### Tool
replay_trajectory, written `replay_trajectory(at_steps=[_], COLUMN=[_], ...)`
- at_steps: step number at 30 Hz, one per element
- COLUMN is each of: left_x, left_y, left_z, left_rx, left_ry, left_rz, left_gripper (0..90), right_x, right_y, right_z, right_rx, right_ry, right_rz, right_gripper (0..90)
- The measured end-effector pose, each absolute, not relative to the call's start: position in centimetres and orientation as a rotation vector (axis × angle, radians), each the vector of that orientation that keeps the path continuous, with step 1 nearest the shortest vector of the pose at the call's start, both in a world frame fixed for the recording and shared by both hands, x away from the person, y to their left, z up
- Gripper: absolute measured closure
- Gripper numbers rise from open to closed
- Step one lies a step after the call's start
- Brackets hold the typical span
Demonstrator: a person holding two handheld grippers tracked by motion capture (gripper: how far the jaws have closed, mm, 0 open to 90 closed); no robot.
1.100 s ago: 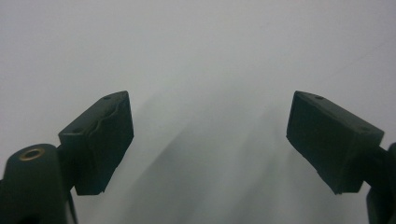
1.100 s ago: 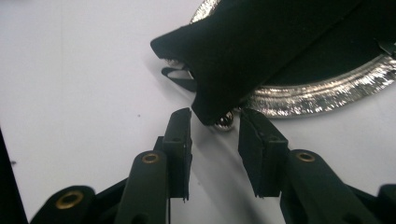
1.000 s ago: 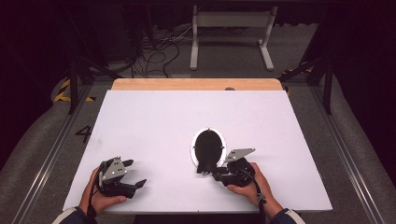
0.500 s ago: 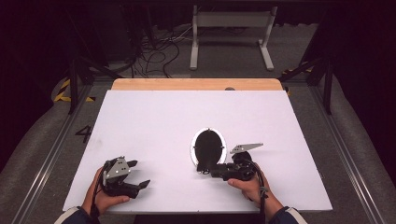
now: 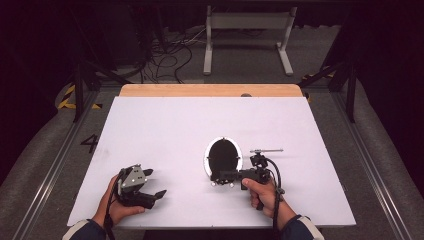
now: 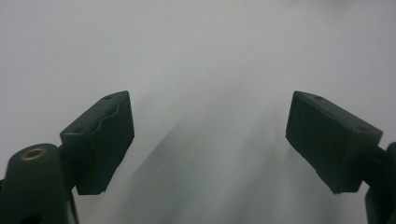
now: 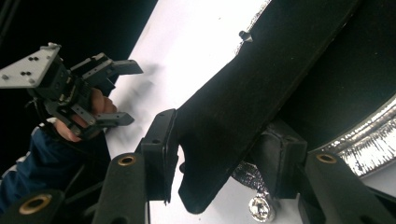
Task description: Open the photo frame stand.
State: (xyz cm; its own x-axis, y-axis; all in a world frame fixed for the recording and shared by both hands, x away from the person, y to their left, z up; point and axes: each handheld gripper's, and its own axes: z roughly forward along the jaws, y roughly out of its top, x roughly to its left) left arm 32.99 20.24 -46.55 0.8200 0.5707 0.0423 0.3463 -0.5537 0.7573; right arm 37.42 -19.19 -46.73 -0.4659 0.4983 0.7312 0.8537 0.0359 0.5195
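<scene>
Black pads: your right gripper (image 7: 215,154) has its two jaws on either side of the black handle (image 7: 233,126); they have just been opening, and the left pad stands a hair off it while the right pad sits close behind it, so whether it still grips I cannot tell.
Handle look: flat, matte black, a broad strap-like bar with a rounded end hanging below your jaws.
Pan: the handle runs up into a dark round pan (image 5: 223,157) with a black inside and a bright silver rim.
Small parts: a shiny rivet or screw head (image 7: 258,208) sits just under the handle end.
Pan's place: it lies on the white table (image 5: 165,130), right of middle and toward your side, the handle pointing at your right hand (image 5: 264,192).
Left gripper (image 6: 210,135): your jaws stand wide apart with bare white table between them, grasping nothing.
Left hand (image 5: 116,205): near the table's front left edge, well apart from the pan.
</scene>
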Motion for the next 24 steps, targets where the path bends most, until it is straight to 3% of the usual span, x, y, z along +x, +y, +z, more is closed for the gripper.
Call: replay_trajectory(at_steps=[17, 24], left_x=[38.6, 39.8], left_y=[12.8, 11.5], left_z=[-46.1, -45.7], left_rx=[2.187, 2.188], left_ry=[0.615, 0.590], left_rz=[0.207, 0.184], left_gripper=[15.9, 14.3], right_x=[38.2, 37.9], right_y=[-19.7, -19.6], right_z=[-47.3, -46.7], right_rx=[-1.340, -1.269], right_ry=[-1.961, -2.050], right_rz=[-1.432, -1.448], right_gripper=[61.3, 64.2])
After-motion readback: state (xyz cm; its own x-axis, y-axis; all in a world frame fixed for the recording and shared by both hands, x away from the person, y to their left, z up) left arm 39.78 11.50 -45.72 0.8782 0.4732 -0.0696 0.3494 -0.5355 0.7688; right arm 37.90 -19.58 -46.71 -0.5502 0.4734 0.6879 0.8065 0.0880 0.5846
